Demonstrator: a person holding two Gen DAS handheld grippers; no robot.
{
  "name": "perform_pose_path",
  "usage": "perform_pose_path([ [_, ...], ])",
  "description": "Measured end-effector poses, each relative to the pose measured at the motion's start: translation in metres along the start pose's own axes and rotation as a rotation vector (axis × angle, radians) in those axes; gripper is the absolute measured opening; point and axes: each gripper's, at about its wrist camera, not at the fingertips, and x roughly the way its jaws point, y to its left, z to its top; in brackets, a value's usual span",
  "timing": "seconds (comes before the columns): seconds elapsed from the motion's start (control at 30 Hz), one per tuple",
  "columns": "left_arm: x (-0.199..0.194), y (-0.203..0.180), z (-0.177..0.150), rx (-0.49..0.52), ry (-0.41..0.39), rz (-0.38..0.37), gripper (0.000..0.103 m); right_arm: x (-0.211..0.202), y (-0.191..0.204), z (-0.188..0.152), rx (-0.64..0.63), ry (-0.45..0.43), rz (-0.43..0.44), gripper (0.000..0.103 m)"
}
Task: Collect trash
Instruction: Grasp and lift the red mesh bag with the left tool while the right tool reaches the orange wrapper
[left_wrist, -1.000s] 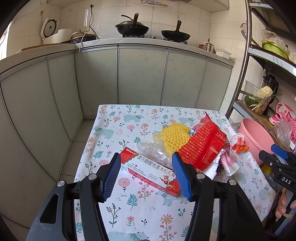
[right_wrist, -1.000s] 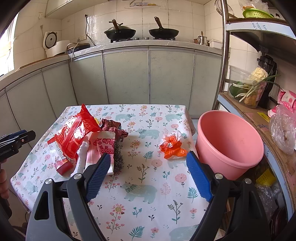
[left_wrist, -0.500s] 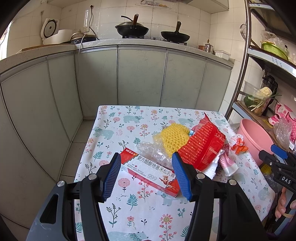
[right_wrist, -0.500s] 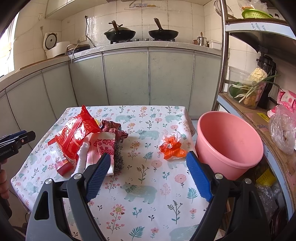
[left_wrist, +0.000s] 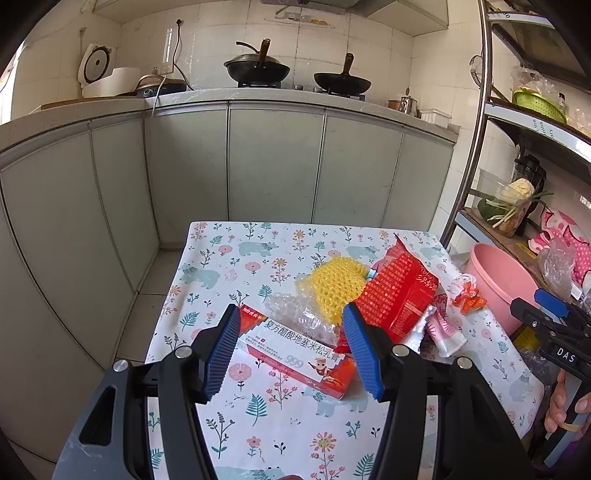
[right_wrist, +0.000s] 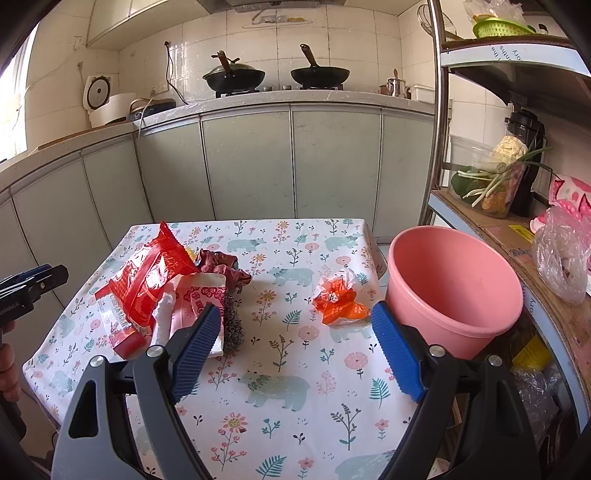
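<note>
Jaws on both grippers stand spread wide and hold nothing. The left gripper (left_wrist: 291, 345) hovers over the table's near-left part with the carton (left_wrist: 295, 350) lying directly ahead between its blue pads; the carton's long axis runs crosswise to the jaws, slanting from far-left to near-right, so a close across its narrow width would need a turn of the wrist, in my judgement. The right gripper (right_wrist: 293, 347) hangs over the near-right part, with the orange wrapper (right_wrist: 338, 301) ahead and slightly right of centre, lying alone near the right edge. That wrapper is the piece closest to the bucket (right_wrist: 454, 291), which stands just beside the table's right edge, so the right hand looks the better placed for a first pick.

Carton: rigid white-and-red card, flat faces, printed. Behind it lie crinkled clear film (left_wrist: 303, 314), a yellow knitted pad (left_wrist: 340, 282) and a big red foil bag (right_wrist: 151, 280), glossy and creased. Toward the centre are a pink-printed pouch (right_wrist: 199, 299), a grey wire scourer (right_wrist: 232, 325) and a crumpled maroon wrapper (right_wrist: 221, 264). The orange wrapper is thin, scrunched plastic. The bucket is smooth pink plastic, round, and looks empty. A floral cloth (right_wrist: 280, 387) covers the table.
</note>
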Motion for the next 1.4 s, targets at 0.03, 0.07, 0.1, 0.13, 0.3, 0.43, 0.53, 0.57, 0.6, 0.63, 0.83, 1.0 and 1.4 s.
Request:
perform_pose_path([
  [0.03,0.0,0.0,0.0,0.0,-0.001,-0.002,0.057,0.0,-0.001,0.0,0.002,-0.002,-0.002,0.084],
  [0.07,0.0,-0.001,0.0,0.001,-0.004,-0.005,0.057,0.0,-0.002,0.0,0.005,-0.003,-0.003,0.084],
  [0.1,0.0,0.0,0.0,0.0,-0.006,-0.008,0.057,0.0,-0.002,0.0,0.007,-0.004,-0.004,0.084],
  [0.13,0.0,0.0,0.0,-0.001,-0.007,-0.012,0.057,0.0,-0.003,0.0,0.01,-0.005,-0.006,0.084],
  [0.3,0.001,-0.001,-0.001,-0.006,-0.008,-0.027,0.057,0.002,-0.006,-0.001,0.023,-0.005,-0.01,0.084],
  [0.43,0.004,-0.002,-0.001,-0.004,-0.002,-0.042,0.058,0.004,-0.011,-0.003,0.035,-0.001,-0.012,0.084],
  [0.53,0.007,-0.006,-0.002,0.007,0.003,-0.05,0.058,0.006,-0.014,-0.004,0.045,0.001,-0.015,0.084],
  [0.57,0.008,-0.007,-0.002,0.011,0.005,-0.052,0.058,0.007,-0.016,-0.004,0.049,0.002,-0.016,0.084],
  [0.6,0.009,-0.009,-0.001,0.014,0.007,-0.053,0.058,0.008,-0.018,-0.005,0.053,0.004,-0.016,0.084],
  [0.63,0.01,-0.01,-0.001,0.017,0.01,-0.056,0.058,0.008,-0.019,-0.005,0.057,0.005,-0.017,0.084],
  [0.83,0.014,-0.018,-0.001,0.036,0.016,-0.088,0.058,0.012,-0.025,-0.008,0.073,0.013,-0.017,0.084],
  [1.0,0.02,-0.027,0.0,0.064,0.03,-0.113,0.058,0.016,-0.029,-0.009,0.081,0.021,-0.007,0.084],
  [1.4,0.056,-0.036,0.008,0.115,0.096,-0.176,0.058,0.03,-0.034,-0.008,0.079,0.04,0.011,0.084],
])
